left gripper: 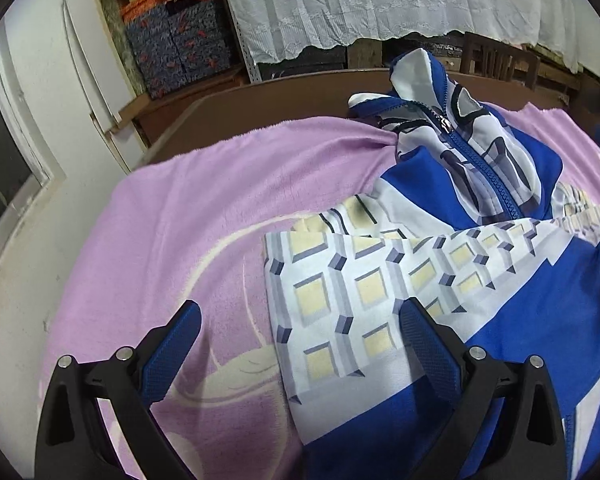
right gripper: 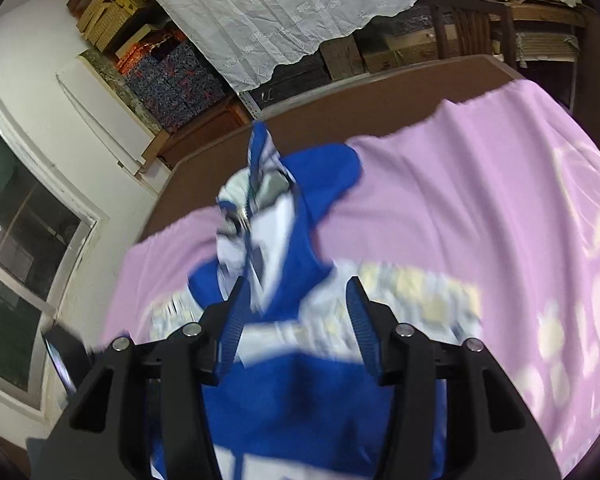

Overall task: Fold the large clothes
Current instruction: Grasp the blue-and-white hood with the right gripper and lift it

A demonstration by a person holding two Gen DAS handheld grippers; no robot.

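A blue and white zip jacket (left gripper: 480,184) with a yellow-square pattern lies on a purple blanket (left gripper: 172,216). A patterned sleeve (left gripper: 340,292) is folded across its body. My left gripper (left gripper: 300,316) is open just above the sleeve's left edge, holding nothing. In the right wrist view the jacket (right gripper: 284,240) is blurred, its collar and zip pointing away. My right gripper (right gripper: 296,292) is open over the jacket's middle, with no cloth seen between its fingers.
The blanket (right gripper: 480,208) covers a brown table (right gripper: 340,108). A white wall and window (right gripper: 24,216) are on the left. Stacked boxes (left gripper: 176,44), a lace curtain (left gripper: 380,0) and a wooden chair (right gripper: 472,24) stand behind the table.
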